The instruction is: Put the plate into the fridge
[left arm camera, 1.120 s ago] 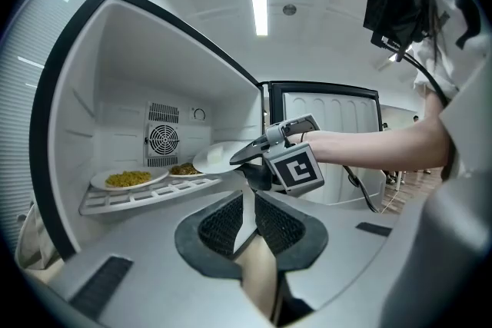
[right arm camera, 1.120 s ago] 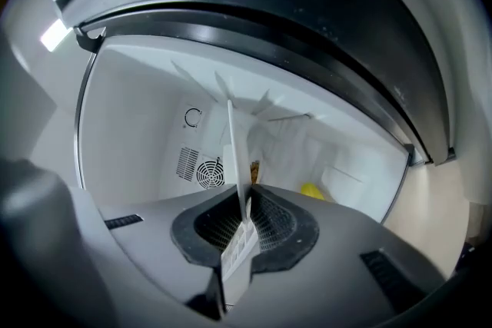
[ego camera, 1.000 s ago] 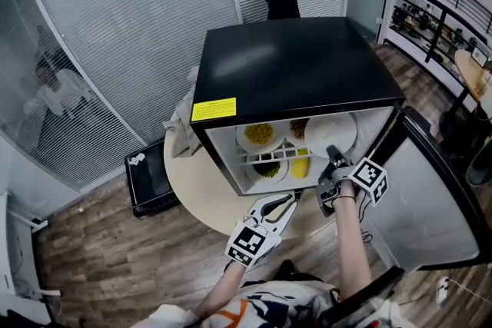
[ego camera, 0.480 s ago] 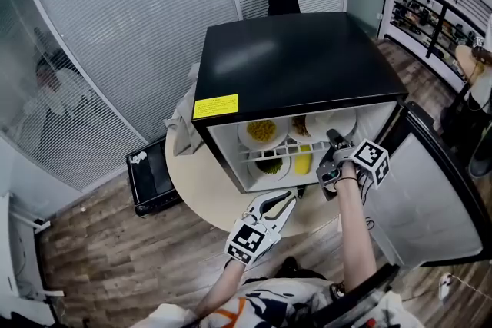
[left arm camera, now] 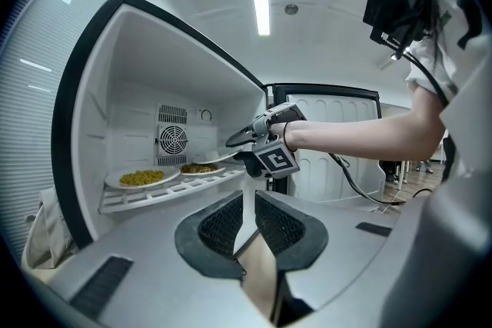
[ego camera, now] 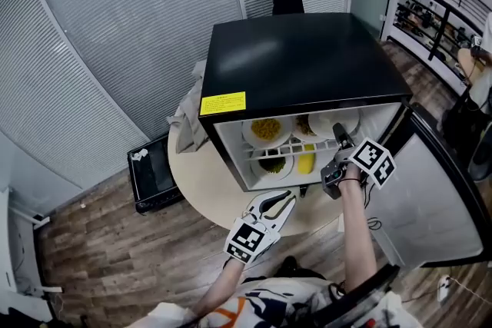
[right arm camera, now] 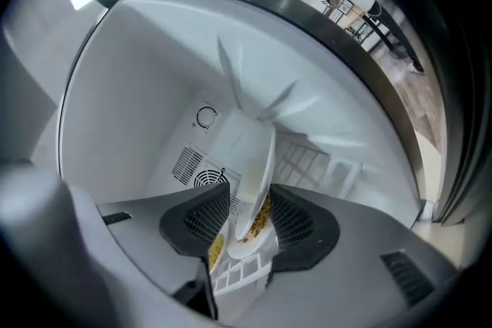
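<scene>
The black mini fridge [ego camera: 300,57] stands open on a round table [ego camera: 201,182]. A white plate [ego camera: 339,122] lies at the right of the upper shelf [ego camera: 286,150]. My right gripper [ego camera: 339,137] reaches into that shelf. Its jaws have just been opening. The plate's rim [right arm camera: 260,165] stands between the pads [right arm camera: 294,220] with a gap on each side. My left gripper [ego camera: 290,198] hangs in front of the fridge, above the table's edge. Its jaws are a narrow gap apart with nothing between them [left arm camera: 250,200]. From there the right gripper [left arm camera: 235,149] shows at the shelf [left arm camera: 165,190].
Two more plates of food, one yellow [ego camera: 265,130] and one brown [ego camera: 301,124], share the upper shelf. Further dishes [ego camera: 270,165] sit on the lower level. The fridge door [ego camera: 430,200] swings out at the right. A black box [ego camera: 152,174] lies on the wooden floor.
The plate now lies further in under the fridge's top. The right gripper has rolled a little and stays at the shelf. The left gripper has not moved.
</scene>
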The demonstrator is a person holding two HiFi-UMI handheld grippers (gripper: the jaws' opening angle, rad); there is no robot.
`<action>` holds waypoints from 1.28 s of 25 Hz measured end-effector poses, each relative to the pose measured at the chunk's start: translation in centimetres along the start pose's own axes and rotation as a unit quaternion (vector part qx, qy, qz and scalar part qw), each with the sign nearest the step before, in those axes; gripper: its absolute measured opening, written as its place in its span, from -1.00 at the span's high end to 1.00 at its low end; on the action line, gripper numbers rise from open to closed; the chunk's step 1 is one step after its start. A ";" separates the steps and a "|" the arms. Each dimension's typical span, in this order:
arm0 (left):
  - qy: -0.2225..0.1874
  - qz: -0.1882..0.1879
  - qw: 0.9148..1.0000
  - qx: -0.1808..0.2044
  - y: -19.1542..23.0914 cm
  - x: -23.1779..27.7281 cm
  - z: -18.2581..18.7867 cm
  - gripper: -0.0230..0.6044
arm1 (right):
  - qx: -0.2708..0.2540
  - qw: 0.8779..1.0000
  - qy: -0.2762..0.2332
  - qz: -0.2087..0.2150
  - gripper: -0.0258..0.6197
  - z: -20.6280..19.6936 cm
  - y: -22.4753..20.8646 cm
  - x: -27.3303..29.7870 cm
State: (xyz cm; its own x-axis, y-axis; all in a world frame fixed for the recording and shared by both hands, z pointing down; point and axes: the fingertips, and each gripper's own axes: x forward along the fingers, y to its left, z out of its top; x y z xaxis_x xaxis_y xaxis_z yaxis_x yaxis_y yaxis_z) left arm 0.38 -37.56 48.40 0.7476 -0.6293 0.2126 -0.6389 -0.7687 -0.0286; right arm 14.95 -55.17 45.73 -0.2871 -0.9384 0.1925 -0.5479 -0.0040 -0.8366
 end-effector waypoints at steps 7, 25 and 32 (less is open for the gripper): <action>-0.001 -0.002 1.000 0.002 -0.2 -0.1 0.1 0.76 | -0.049 0.999 -0.008 -0.013 0.32 -0.5 0.5 -1.5; -0.010 -0.011 1.000 0.002 -1.3 -1.2 0.6 0.76 | -0.062 0.997 0.048 0.002 0.32 -6.2 0.0 -6.1; -0.014 -0.013 1.000 0.002 -2.4 -2.9 0.7 0.76 | -0.114 0.991 0.072 0.012 0.42 -10.9 0.2 -9.8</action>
State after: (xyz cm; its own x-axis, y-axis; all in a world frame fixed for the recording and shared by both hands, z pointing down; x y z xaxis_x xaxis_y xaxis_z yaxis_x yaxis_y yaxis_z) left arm -0.11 -34.01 47.17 0.7692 -0.6115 0.1853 -0.6181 -0.7856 -0.0267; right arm 9.14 -42.23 49.27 -0.4028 -0.8778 0.2594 -0.6981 0.1113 -0.7073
